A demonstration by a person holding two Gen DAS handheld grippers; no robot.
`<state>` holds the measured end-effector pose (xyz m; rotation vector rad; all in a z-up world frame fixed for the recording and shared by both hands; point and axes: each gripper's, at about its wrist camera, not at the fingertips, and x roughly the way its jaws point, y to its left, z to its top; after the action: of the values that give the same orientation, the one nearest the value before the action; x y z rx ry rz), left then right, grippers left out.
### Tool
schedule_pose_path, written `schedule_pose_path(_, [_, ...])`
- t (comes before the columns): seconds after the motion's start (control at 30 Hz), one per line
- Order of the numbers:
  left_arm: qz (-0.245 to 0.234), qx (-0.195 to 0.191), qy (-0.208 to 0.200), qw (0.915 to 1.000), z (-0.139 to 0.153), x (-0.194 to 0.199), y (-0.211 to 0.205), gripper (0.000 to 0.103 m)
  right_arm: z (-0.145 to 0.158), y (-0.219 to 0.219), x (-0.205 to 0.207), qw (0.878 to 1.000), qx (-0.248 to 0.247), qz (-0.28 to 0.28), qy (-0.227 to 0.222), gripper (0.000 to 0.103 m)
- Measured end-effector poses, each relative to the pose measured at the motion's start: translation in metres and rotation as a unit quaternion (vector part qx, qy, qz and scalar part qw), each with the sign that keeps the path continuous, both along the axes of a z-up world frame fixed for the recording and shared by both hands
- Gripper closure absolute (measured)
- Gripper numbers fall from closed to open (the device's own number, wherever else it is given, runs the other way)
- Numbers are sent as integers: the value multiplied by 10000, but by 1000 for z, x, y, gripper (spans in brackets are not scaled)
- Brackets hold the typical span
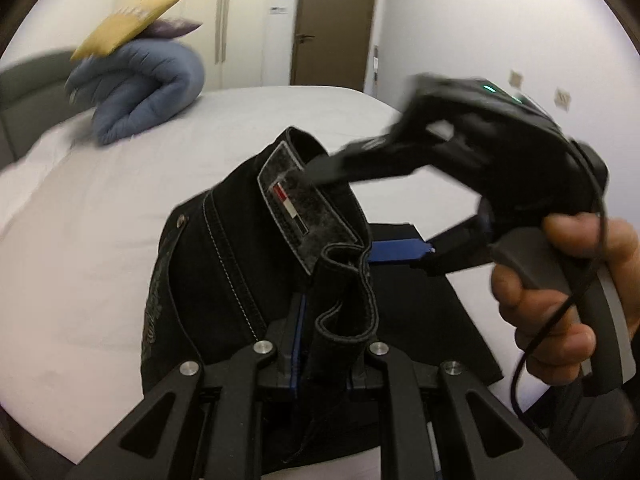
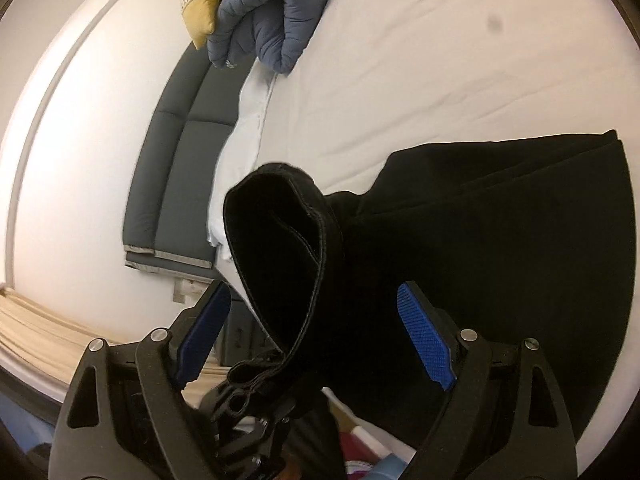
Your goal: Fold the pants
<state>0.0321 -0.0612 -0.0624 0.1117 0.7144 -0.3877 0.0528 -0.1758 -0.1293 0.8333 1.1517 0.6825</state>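
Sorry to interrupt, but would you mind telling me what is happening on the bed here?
A person is folding black pants on a white bed with two tools. The left hand-held gripper is shut on the waistband and lifts it. The right hand-held gripper is open, its blue pads on either side of the cloth without pressing it. A rolled blue duvet lies farther back.

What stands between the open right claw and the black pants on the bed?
Nothing visible does. The right claw is open and the raised waistband of the pants already lies between its blue pads. The left claw is shut on the waistband.
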Motion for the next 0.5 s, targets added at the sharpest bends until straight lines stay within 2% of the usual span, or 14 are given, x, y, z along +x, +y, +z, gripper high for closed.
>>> schedule_pose_path(0.07, [-178,236,-71,9995,-1,-5,-14,88,-10,2,1,9999,-151,-4,23,25])
schedule_pose_path(0.13, [-349,402,-75,9986,-5,-7,-28,88,-15,-1,0,9995,-308,98,-11,71])
schedule_pose_path(0.23, [-613,501,-9,9969,-9,-8,-50,88,-20,-21,-8,9980,-628,-28,-43,83])
schedule_pose_path(0.4, [-1075,611,-15,9923,-13,-14,-89,88,-24,-66,-25,9970,-622,-411,-230,87])
schedule_pose_path(0.5, [-1229,699,-18,9900,-17,-12,-114,88,-30,-92,-26,9969,-578,-498,-198,87])
